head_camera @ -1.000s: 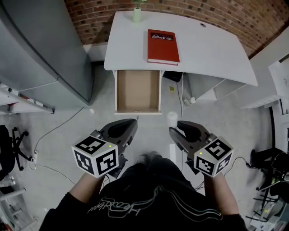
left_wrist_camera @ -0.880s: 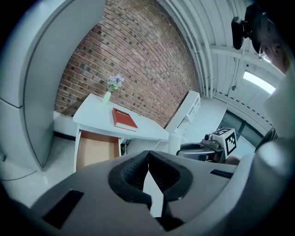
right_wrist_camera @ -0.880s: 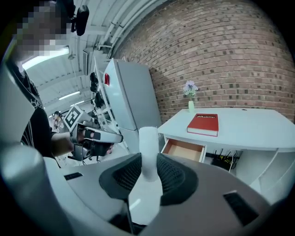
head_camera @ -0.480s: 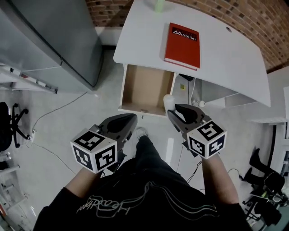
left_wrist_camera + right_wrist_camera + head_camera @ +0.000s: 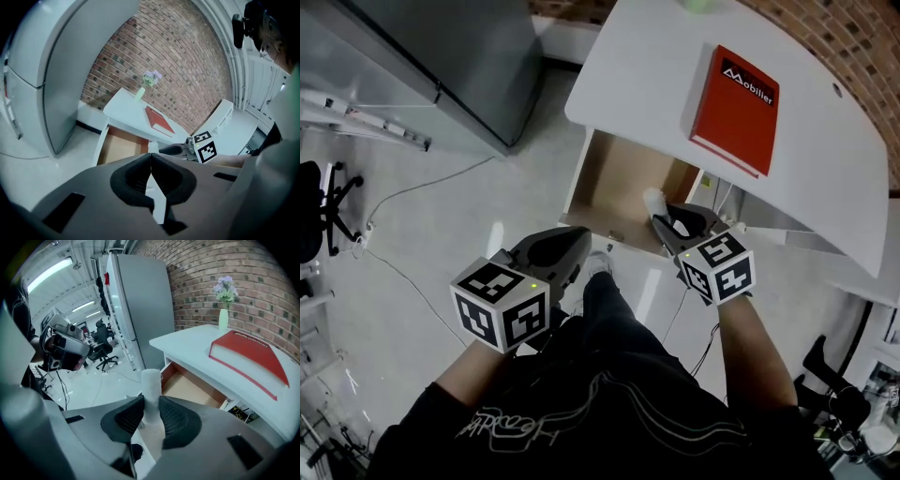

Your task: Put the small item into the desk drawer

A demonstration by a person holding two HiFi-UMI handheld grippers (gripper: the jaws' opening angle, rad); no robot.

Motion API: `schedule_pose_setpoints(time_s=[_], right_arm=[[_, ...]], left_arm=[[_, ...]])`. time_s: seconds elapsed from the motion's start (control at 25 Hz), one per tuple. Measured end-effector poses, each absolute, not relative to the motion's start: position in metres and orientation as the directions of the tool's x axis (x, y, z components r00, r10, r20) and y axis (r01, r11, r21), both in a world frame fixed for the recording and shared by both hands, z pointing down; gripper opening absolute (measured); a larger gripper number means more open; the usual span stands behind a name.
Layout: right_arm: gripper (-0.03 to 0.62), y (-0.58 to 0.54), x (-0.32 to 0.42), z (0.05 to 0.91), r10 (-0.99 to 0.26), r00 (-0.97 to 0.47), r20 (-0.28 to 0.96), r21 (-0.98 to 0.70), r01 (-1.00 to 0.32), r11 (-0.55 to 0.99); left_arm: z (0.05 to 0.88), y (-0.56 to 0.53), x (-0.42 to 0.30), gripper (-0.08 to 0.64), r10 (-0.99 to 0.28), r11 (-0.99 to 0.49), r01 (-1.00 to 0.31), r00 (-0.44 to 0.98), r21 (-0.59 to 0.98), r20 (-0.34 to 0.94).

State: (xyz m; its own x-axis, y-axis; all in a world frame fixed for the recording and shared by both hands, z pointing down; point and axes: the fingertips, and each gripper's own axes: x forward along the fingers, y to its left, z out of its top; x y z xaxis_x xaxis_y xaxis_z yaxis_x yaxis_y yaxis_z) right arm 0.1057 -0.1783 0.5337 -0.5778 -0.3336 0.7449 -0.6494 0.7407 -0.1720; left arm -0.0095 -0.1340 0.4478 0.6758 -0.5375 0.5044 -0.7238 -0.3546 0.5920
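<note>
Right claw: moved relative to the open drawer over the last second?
Yes. The right claw, shut on the white cylinder, has advanced from short of the drawer front to over its front right corner.

I am counting two grippers, my left gripper (image 5: pixel 578 246) and right gripper (image 5: pixel 661 217), one small white item (image 5: pixel 151 380), one drawer (image 5: pixel 614 183), one desk (image 5: pixel 647 56), one red book (image 5: pixel 734 110), one vase (image 5: pixel 223 317) at the far edge, one grey cabinet (image 5: pixel 459 56) on the left, and, I think, one office chair (image 5: pixel 323 202).

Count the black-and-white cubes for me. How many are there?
2. The left cube rides on the left gripper; the right cube rides on the right gripper, which holds the small white item by the open drawer.
</note>
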Motion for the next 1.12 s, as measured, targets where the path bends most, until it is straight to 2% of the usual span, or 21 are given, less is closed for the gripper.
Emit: schedule_pose_setpoints(time_s=[0.4,1.12], right_arm=[[0.120,-0.213,0.086,0.644,-0.213,-0.492,0.844,-0.116,-0.555,0.824],[0.120,-0.203,0.068,0.814,0.110,-0.306,0.946,-0.251,-0.472,0.845]], left_arm=[[0.517,-0.152,-0.028,0.021,-0.524,-0.237,-0.756,0.628,0.610,0.575],[0.603,-0.147,-0.054,0.021,-0.508,-0.065,-0.774,0.569,0.629,0.647]])
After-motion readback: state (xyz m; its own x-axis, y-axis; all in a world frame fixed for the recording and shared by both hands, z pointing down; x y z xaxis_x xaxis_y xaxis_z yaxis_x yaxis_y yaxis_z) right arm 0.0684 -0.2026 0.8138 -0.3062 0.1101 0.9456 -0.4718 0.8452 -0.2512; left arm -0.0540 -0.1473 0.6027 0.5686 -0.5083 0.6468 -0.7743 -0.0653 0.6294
